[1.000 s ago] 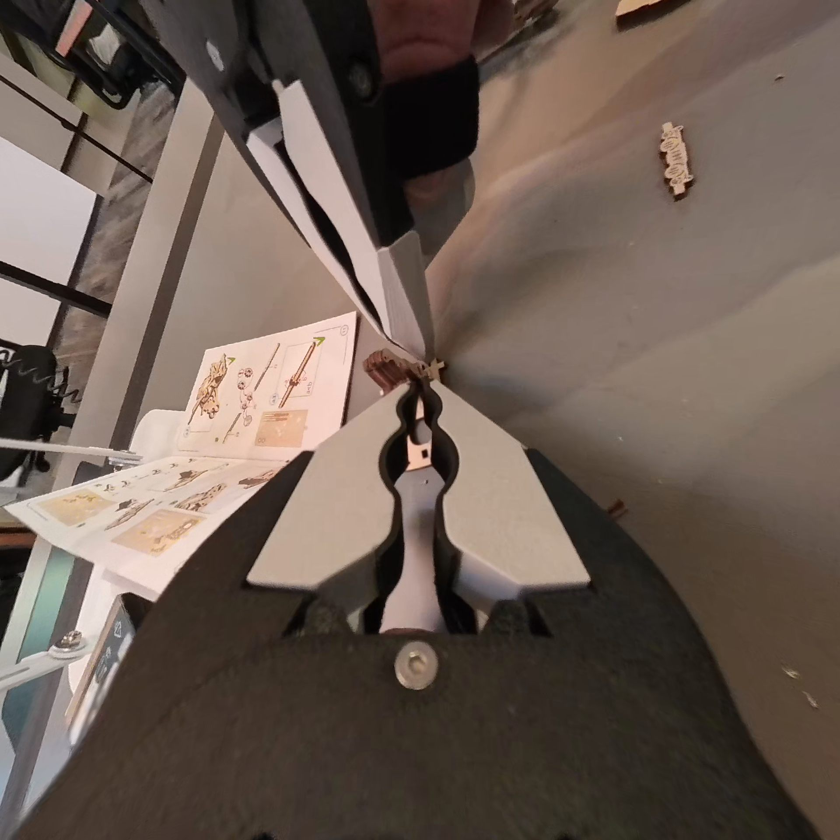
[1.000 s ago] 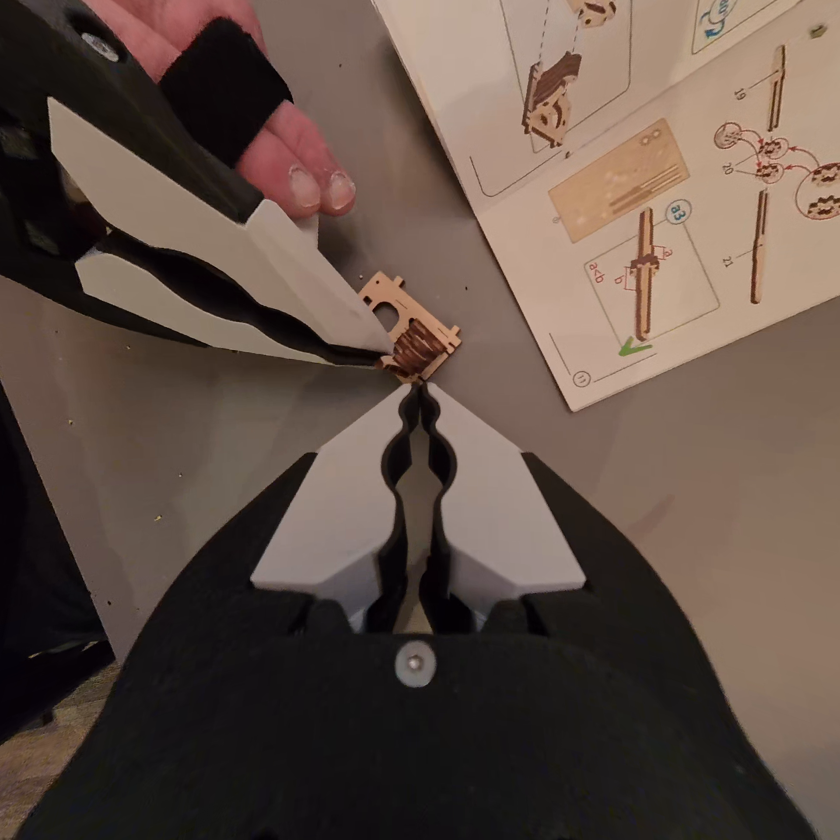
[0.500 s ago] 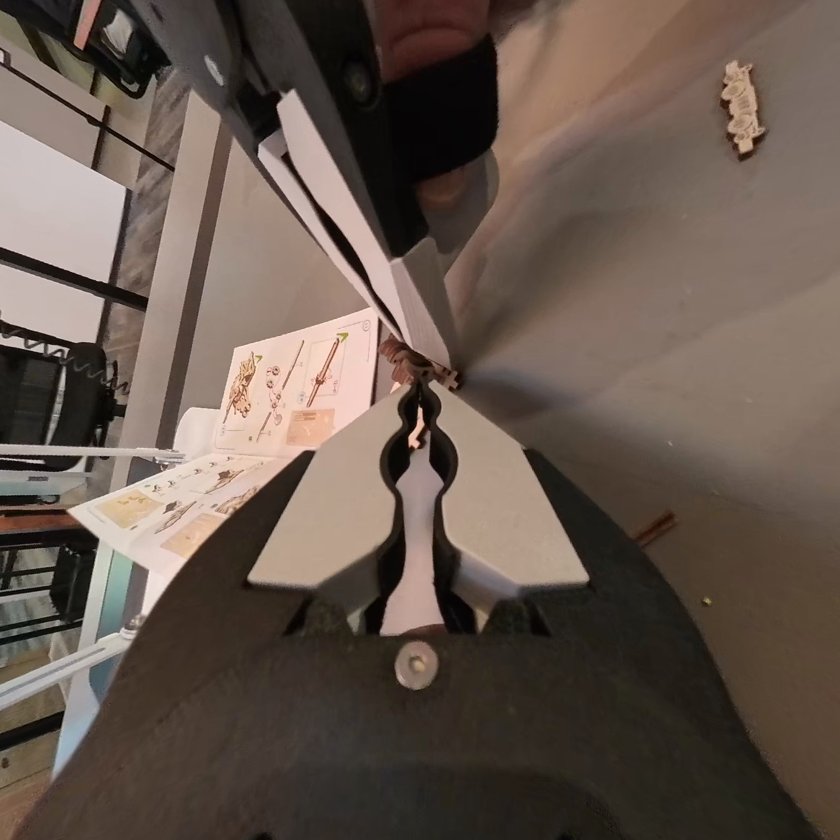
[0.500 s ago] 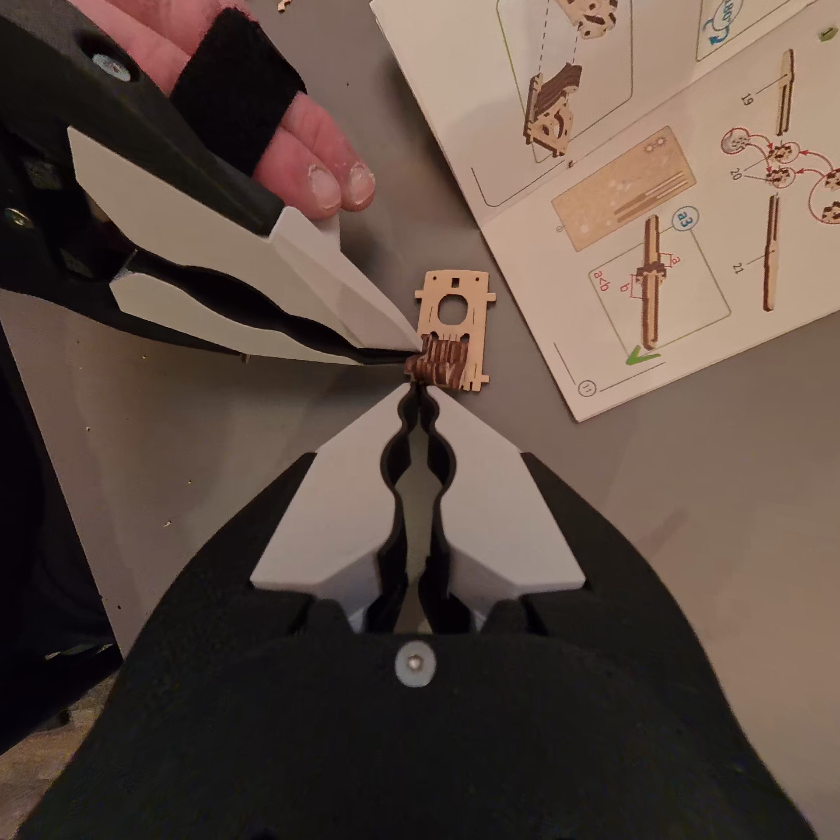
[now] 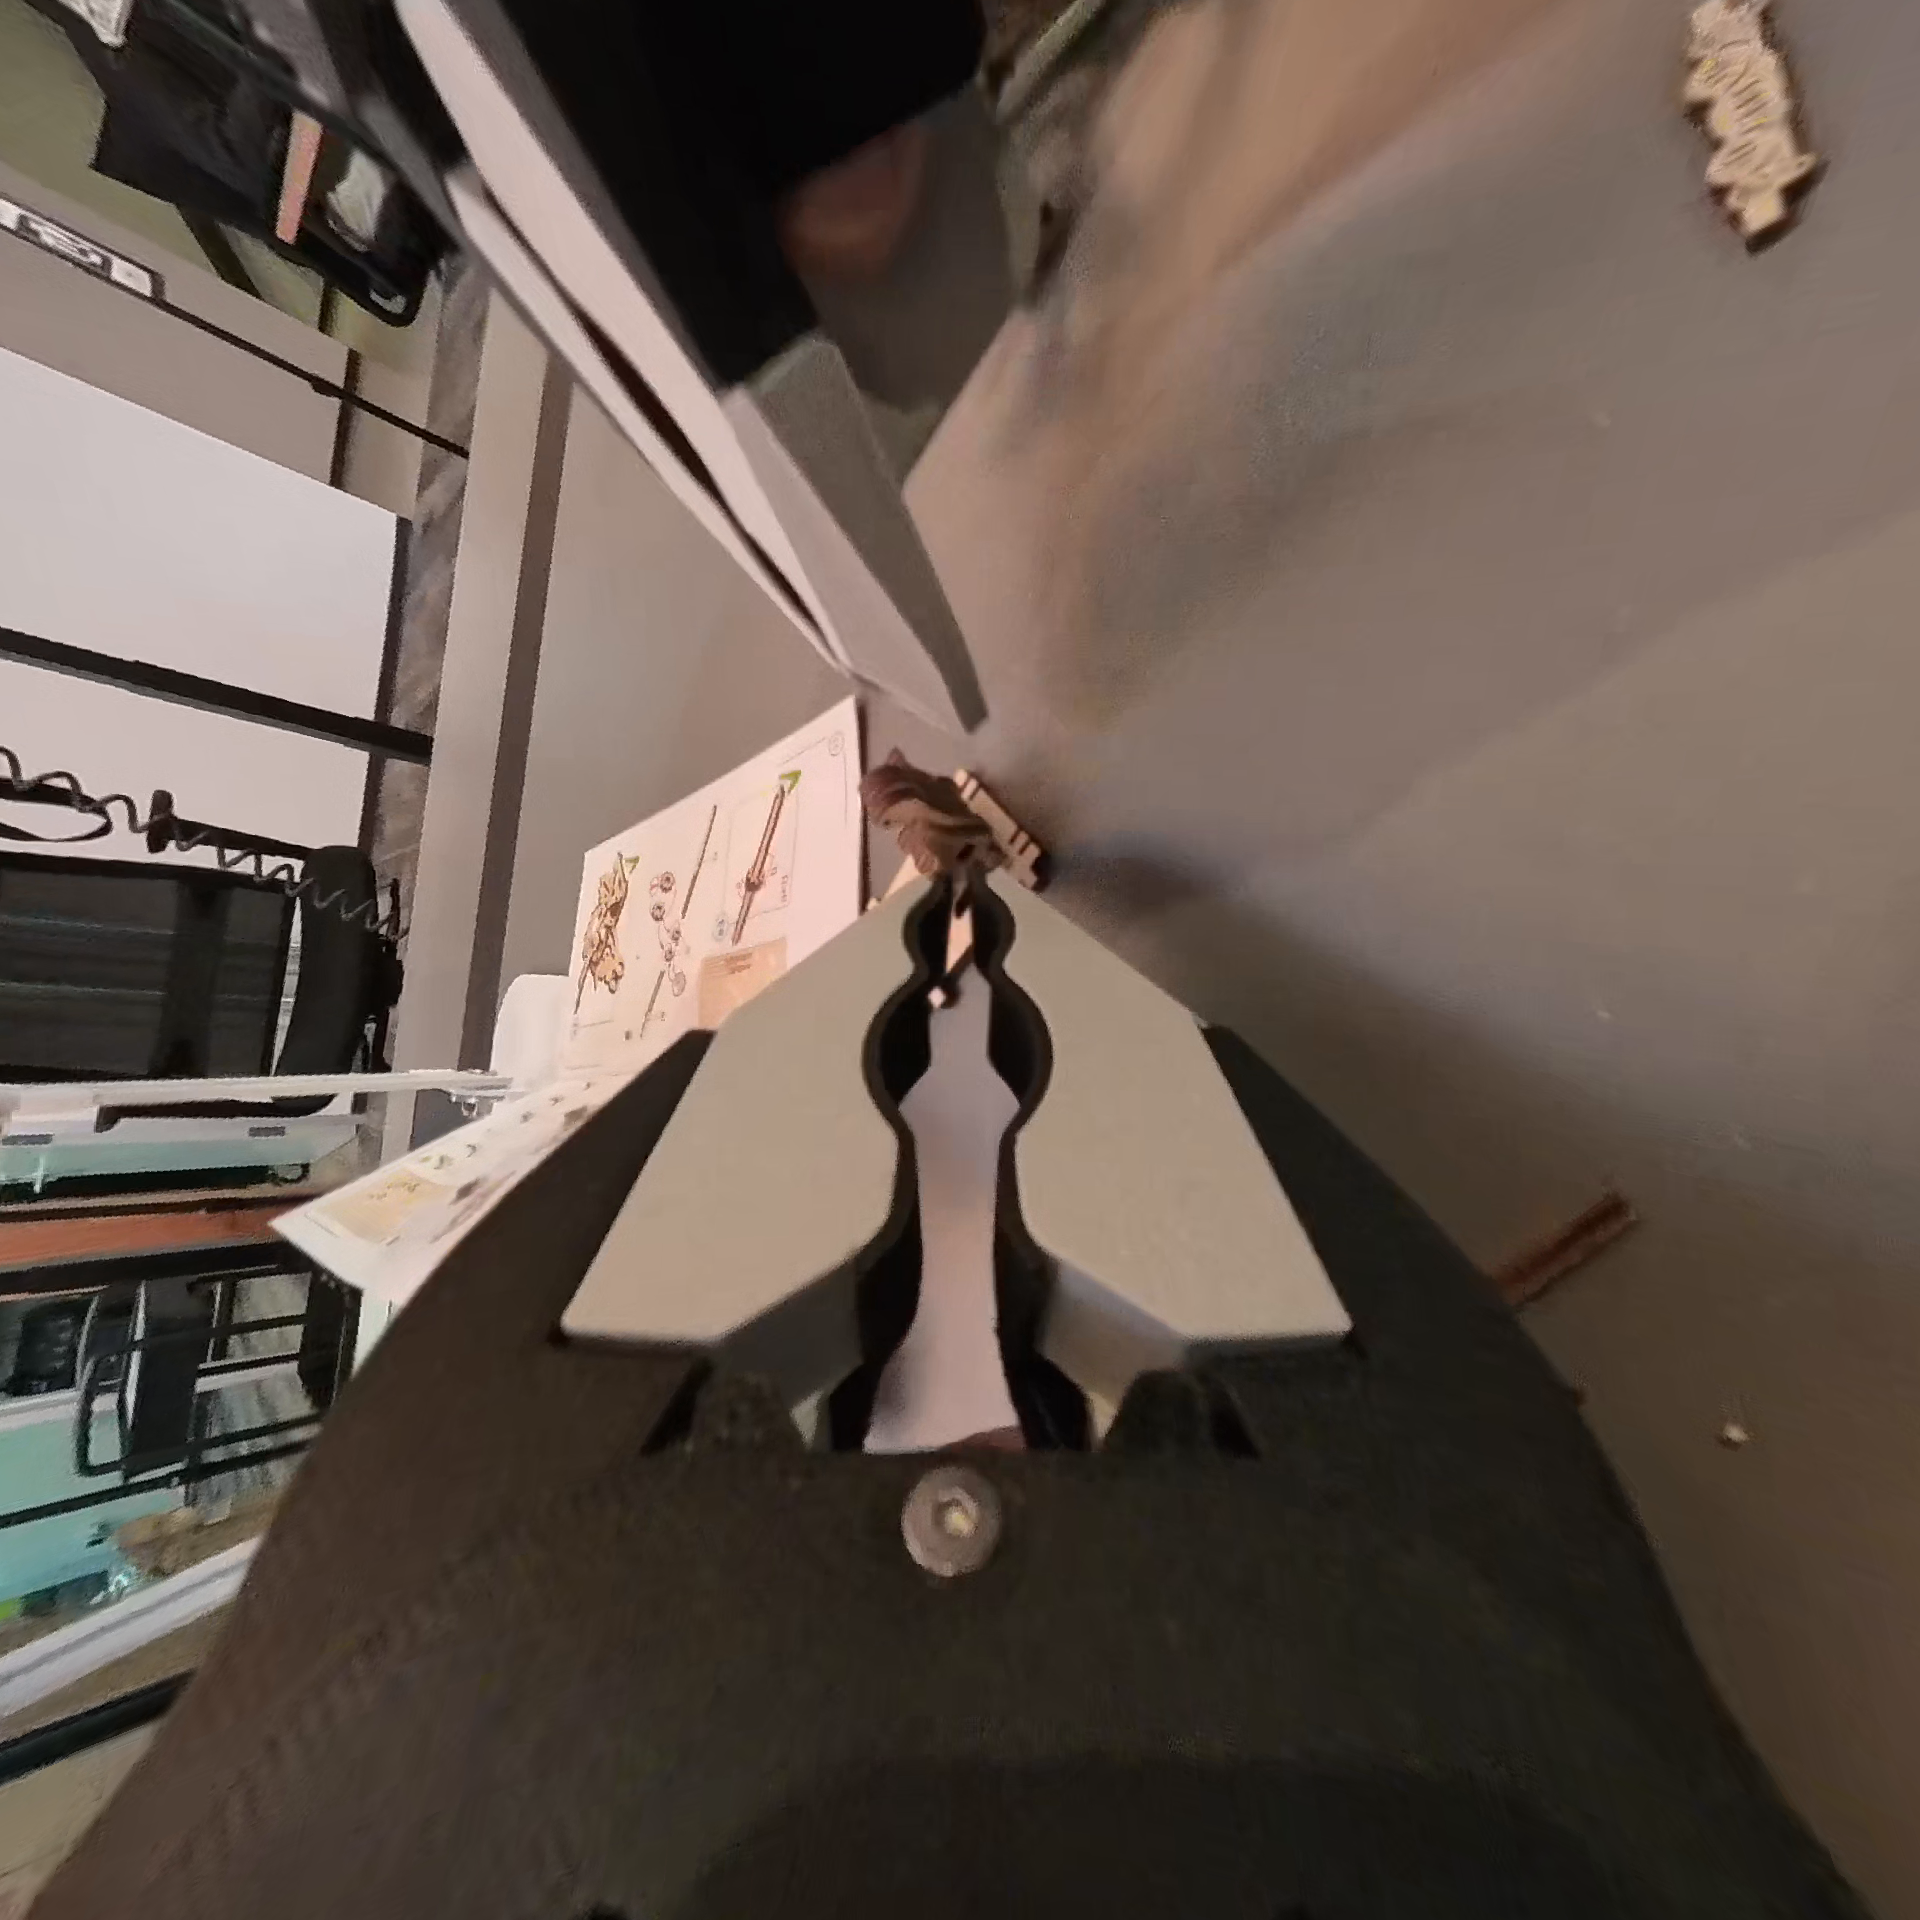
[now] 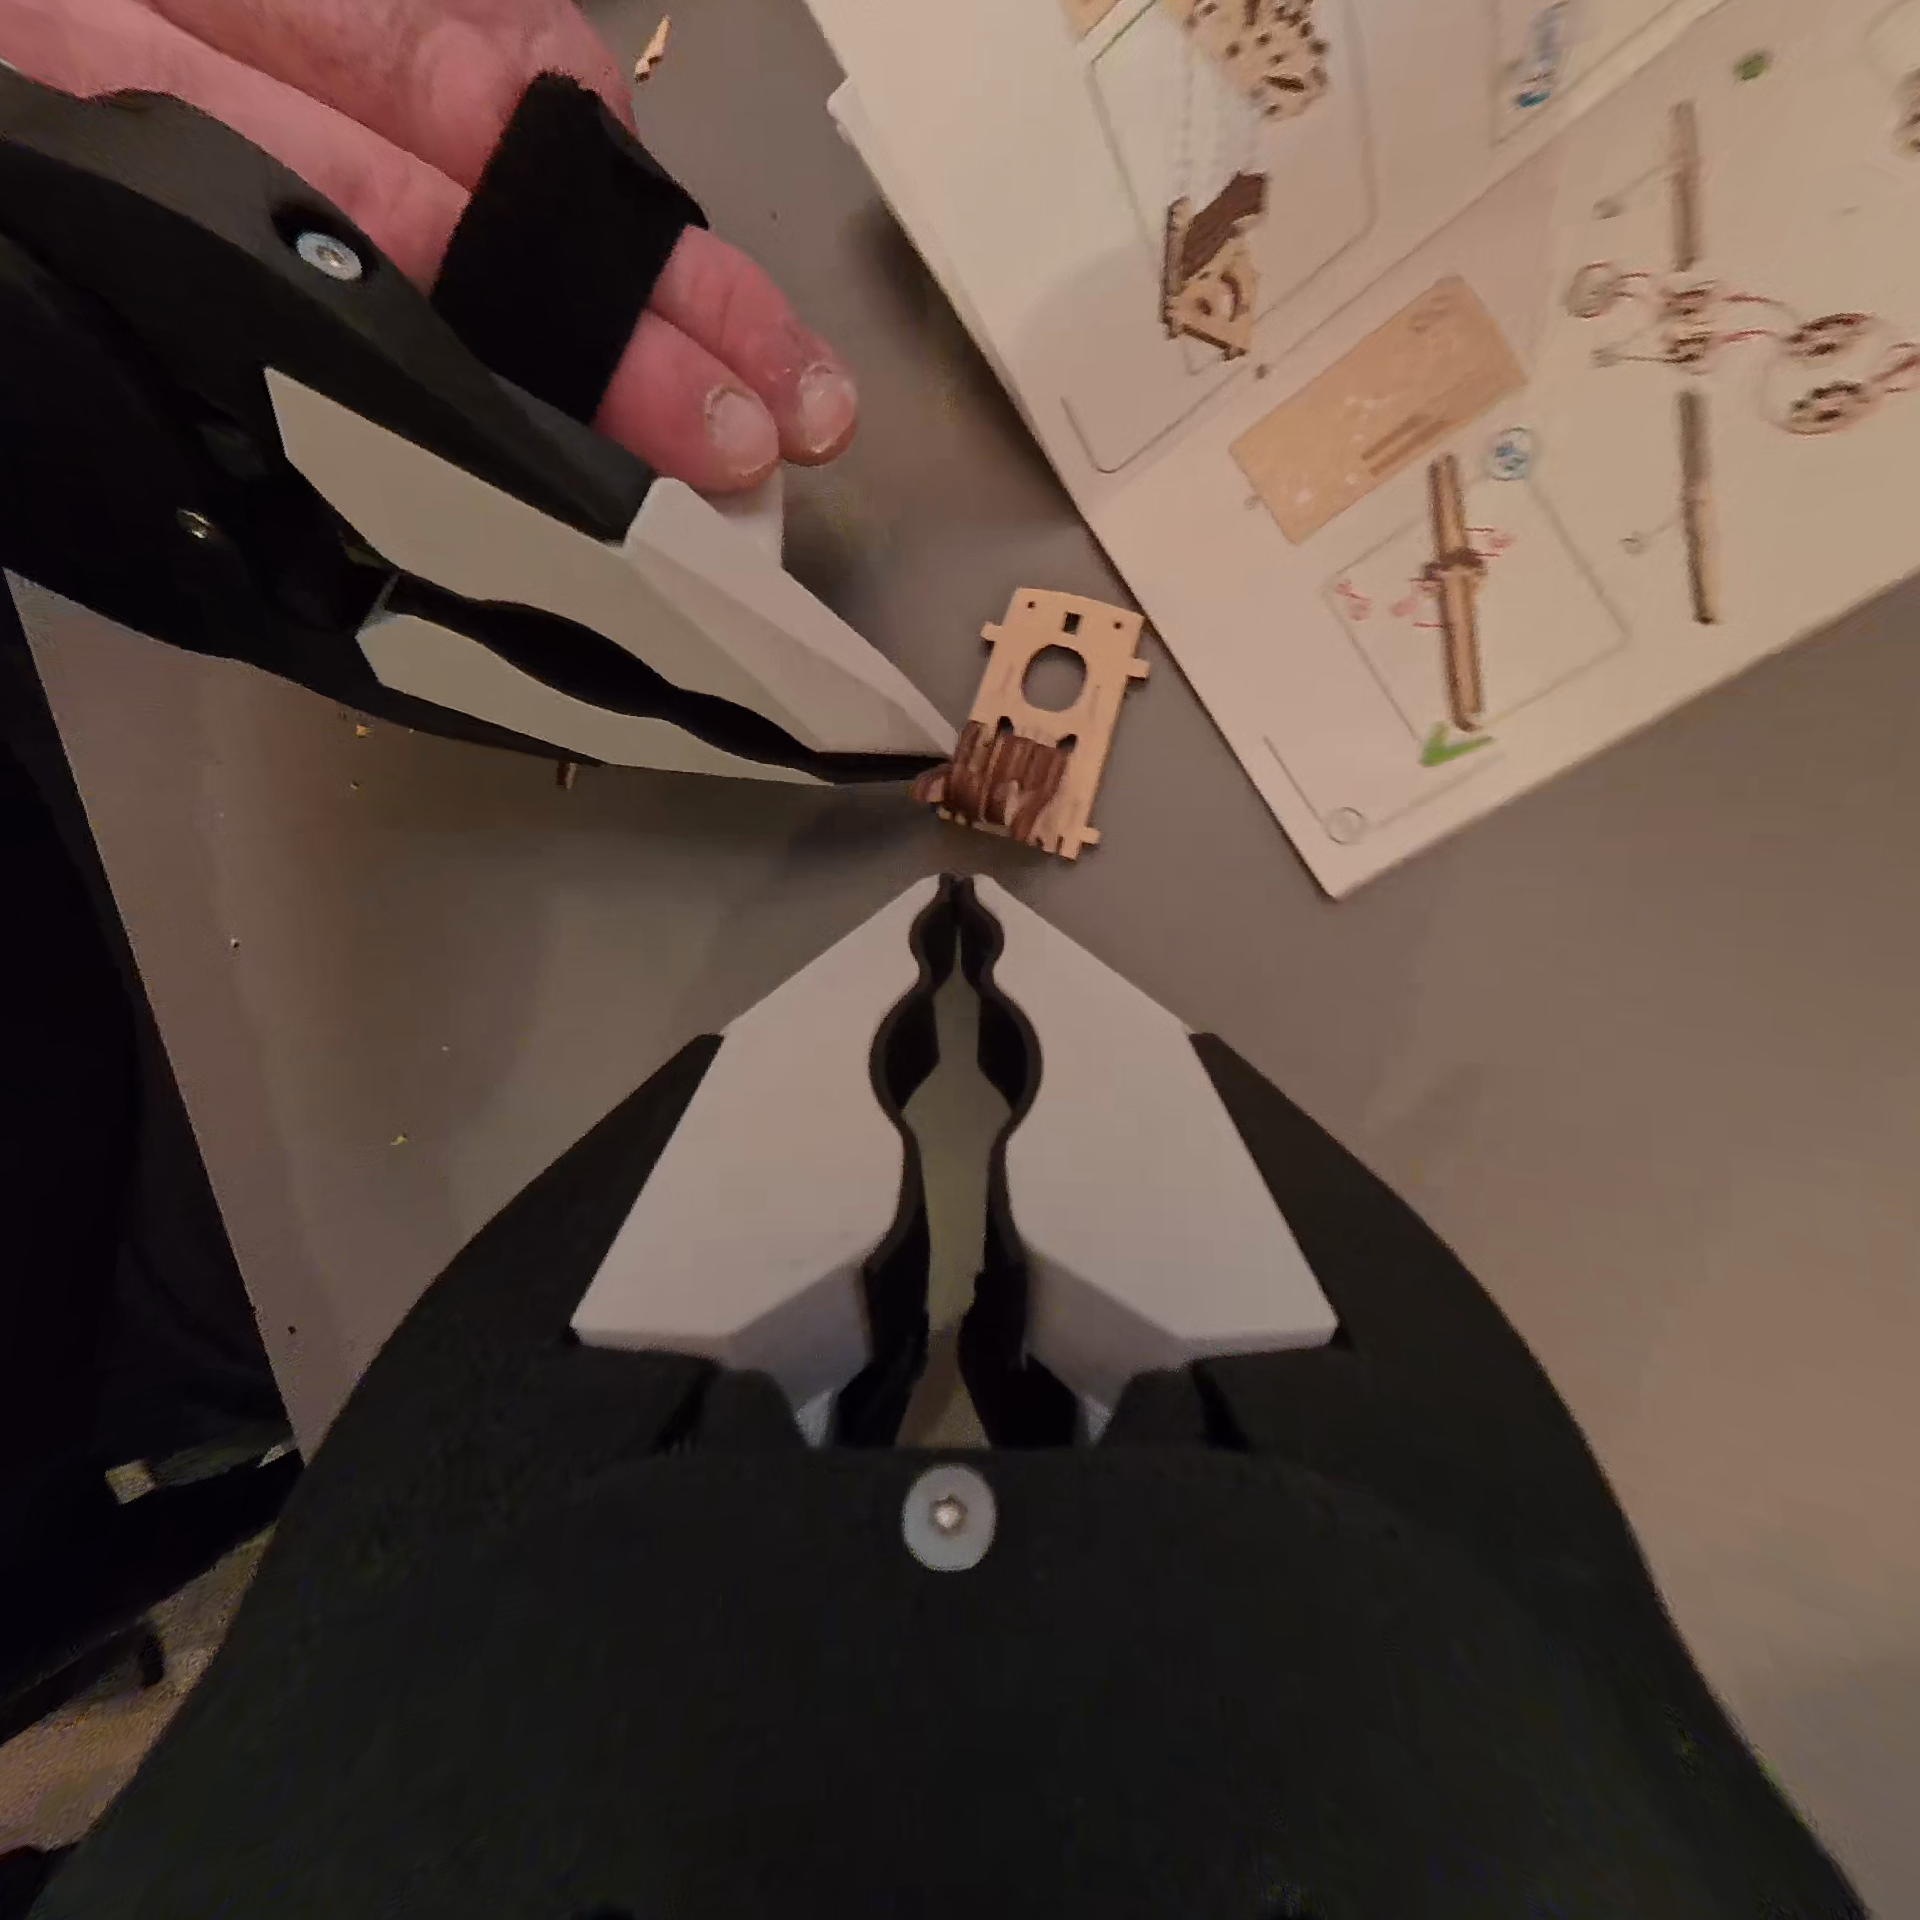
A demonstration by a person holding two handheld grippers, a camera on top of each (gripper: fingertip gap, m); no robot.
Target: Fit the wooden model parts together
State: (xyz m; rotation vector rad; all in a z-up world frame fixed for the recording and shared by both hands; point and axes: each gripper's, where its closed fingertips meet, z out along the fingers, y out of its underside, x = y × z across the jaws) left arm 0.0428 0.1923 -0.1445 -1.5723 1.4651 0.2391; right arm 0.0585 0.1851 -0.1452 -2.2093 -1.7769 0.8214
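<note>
A small wooden assembly (image 6: 1049,717), a pale plate with a round hole and a stack of dark brown pieces at its lower end, sits just above the grey table. My left gripper (image 6: 935,767) comes in from the left in the right wrist view and is shut on the brown end. In the left wrist view the assembly (image 5: 951,826) sticks out past my left gripper (image 5: 958,888). My right gripper (image 6: 956,883) is shut and empty, a short gap below the assembly. It also shows in the left wrist view (image 5: 961,717), just above the part.
An open instruction booklet (image 6: 1455,416) lies to the right of the assembly and shows in the left wrist view (image 5: 727,914). A loose wooden part (image 5: 1751,125) and a thin wooden strip (image 5: 1569,1257) lie on the table (image 6: 1558,1143). A hand (image 6: 623,260) holds the left gripper.
The assembly has turned in the left gripper, so its holed plate now faces the right wrist camera. The right gripper, whose tips were against the part, has drawn back a little.
</note>
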